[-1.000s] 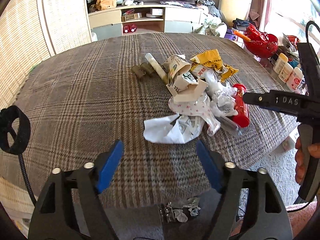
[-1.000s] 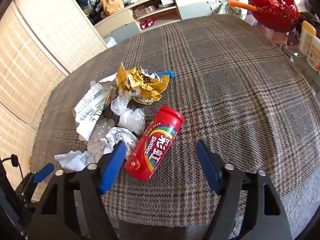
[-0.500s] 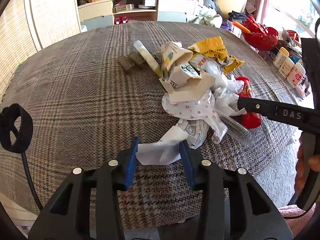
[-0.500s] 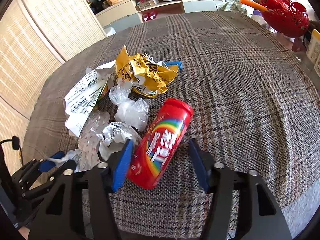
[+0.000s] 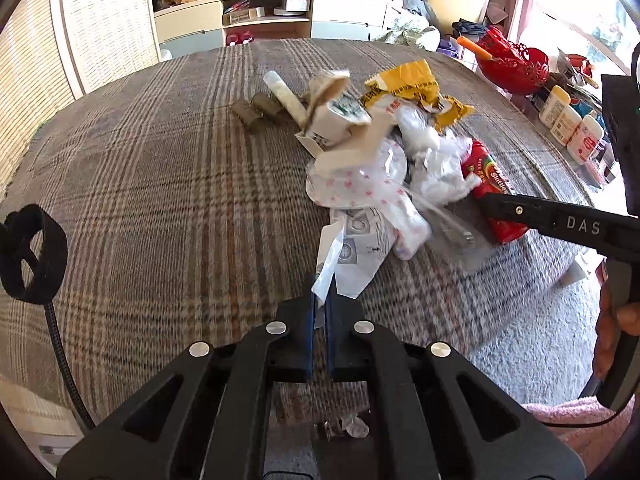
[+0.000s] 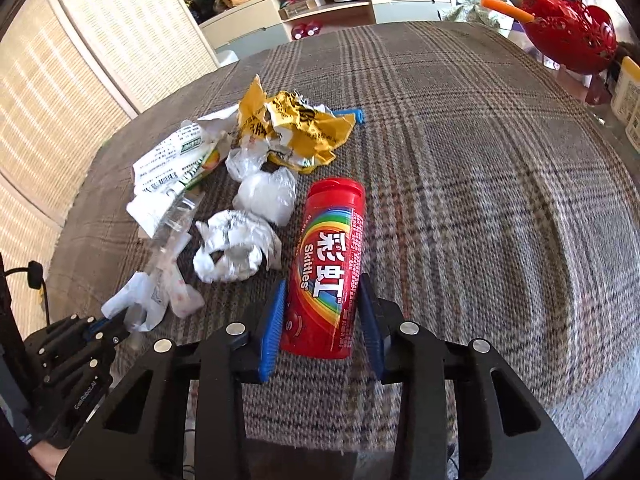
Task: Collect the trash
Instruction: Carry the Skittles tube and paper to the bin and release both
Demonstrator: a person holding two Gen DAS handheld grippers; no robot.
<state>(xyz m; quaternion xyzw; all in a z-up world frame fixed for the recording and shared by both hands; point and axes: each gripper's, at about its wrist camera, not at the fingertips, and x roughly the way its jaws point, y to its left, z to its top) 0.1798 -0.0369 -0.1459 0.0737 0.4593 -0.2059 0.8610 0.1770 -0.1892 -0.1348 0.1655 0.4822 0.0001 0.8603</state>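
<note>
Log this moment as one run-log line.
left tool: shut on white wrapper | right tool: closing around red Skittles tube | pile: on table

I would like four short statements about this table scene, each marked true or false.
1. The left hand-held gripper pinches a white paper scrap. True.
2. The red Skittles tube stands upright. False: it lies on its side on the plaid cloth, between the right hand-held gripper fingers.
3. The yellow wrapper is beyond the tube. True.
4. The red basket sits in the trash pile. False: it is beyond the table's far edge.
</note>
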